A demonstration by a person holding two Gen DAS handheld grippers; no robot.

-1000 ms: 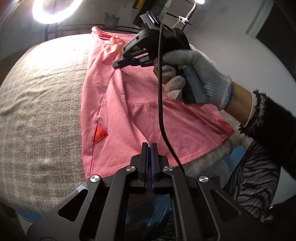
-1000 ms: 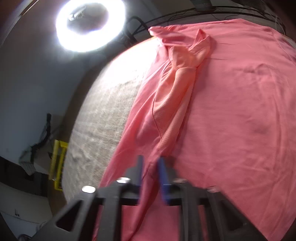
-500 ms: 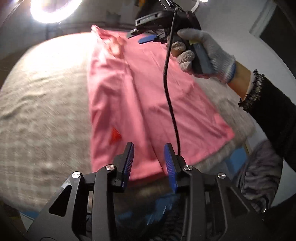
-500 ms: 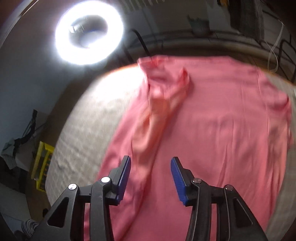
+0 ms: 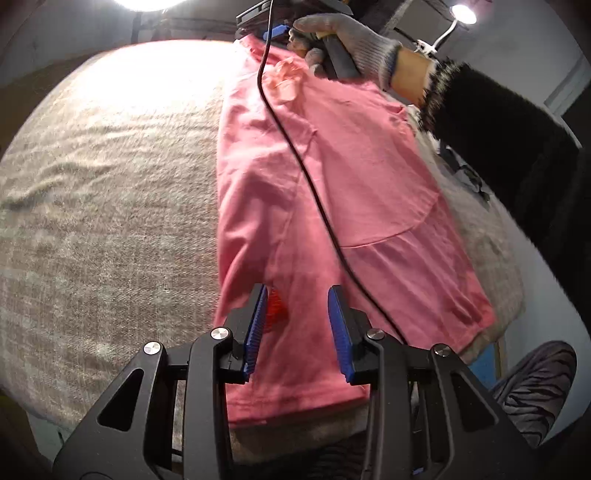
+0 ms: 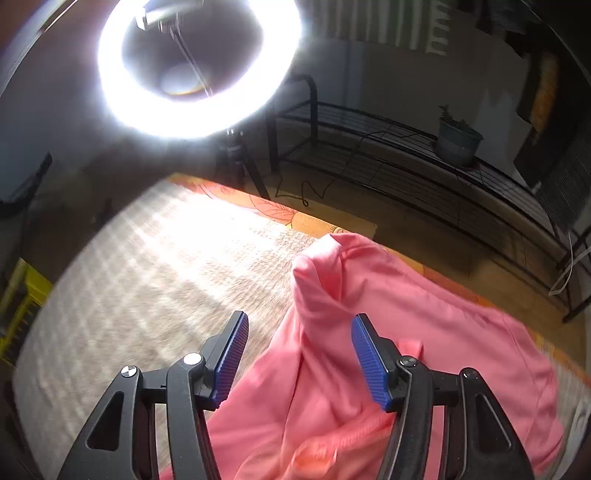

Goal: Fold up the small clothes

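A pink shirt (image 5: 332,184) lies lengthwise on the grey woven tabletop (image 5: 110,206), with one long side folded inward and a small red patch (image 5: 275,312) near its hem. My left gripper (image 5: 298,325) is open and empty above the hem end. My right gripper (image 6: 299,354) is open and empty above the collar end of the shirt (image 6: 369,332), where the fabric is bunched. The right gripper also shows in the left wrist view (image 5: 275,31), held by a gloved hand (image 5: 351,40) at the far end.
A black cable (image 5: 295,158) trails across the shirt from the right gripper. A bright ring light (image 6: 199,70) stands beyond the table's far edge. A black wire rack (image 6: 424,162) with a potted plant (image 6: 458,140) stands behind. A yellow crate (image 6: 18,314) is at far left.
Both grippers opened, letting go of the shirt, which now lies flat. The right gripper moved toward the collar end; the left drew back over the hem.
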